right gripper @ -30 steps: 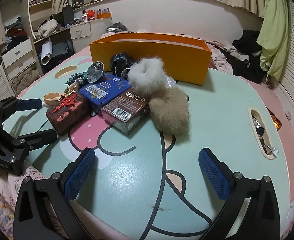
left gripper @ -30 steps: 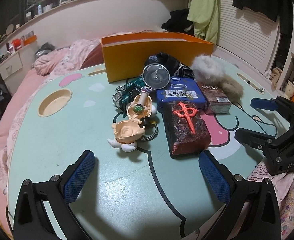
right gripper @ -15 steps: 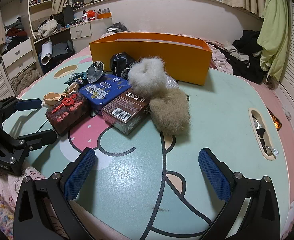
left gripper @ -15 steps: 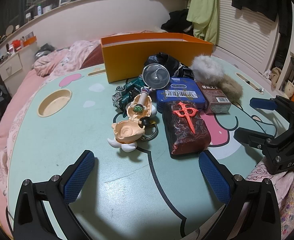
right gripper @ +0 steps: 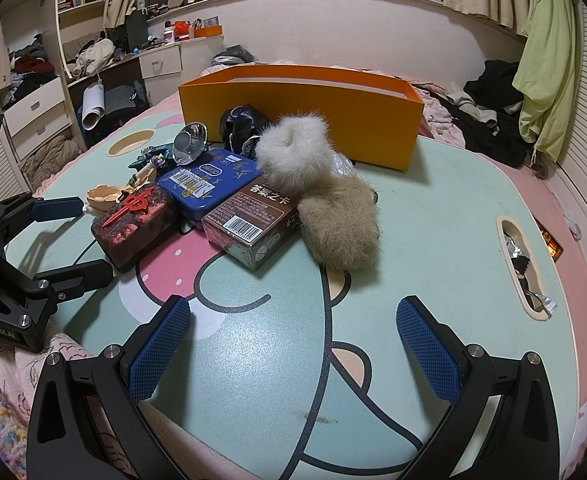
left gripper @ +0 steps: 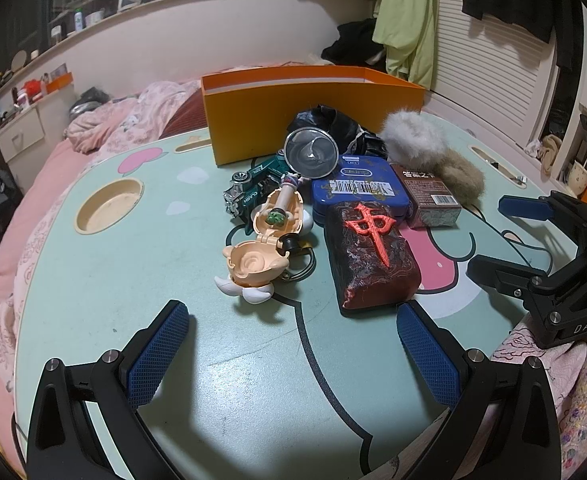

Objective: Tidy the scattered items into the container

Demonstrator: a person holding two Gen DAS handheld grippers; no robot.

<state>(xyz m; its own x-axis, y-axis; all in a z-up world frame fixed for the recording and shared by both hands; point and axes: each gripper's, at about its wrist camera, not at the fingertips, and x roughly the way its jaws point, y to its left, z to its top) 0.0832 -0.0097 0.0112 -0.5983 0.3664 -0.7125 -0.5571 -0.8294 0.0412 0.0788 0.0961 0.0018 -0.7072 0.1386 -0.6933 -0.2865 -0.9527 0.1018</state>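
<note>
The left gripper (left gripper: pixel 292 336) and the right gripper (right gripper: pixel 293 332) both hover released over the near edge of the mint-green table (right gripper: pixel 433 216), jaws spread wide and holding nothing. Beyond them lies a cluster: a red-and-black mahjong block (left gripper: pixel 371 258), a blue tin (left gripper: pixel 359 192), a brown card box (right gripper: pixel 251 220) and two fur puffs (right gripper: pixel 317 192). The orange container (right gripper: pixel 301 114) stands at the far side, just behind the cluster.

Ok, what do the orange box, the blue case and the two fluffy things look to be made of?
The orange box looks like matte cardboard: thin, flat walls with a white inside. The blue case seems to be glossy painted tin or hard plastic, judging by its sheen and rounded rim; I can't tell which. The white fluffy thing and the tan fluffy thing look like fur, likely faux: long, soft, loose hairs.
</note>
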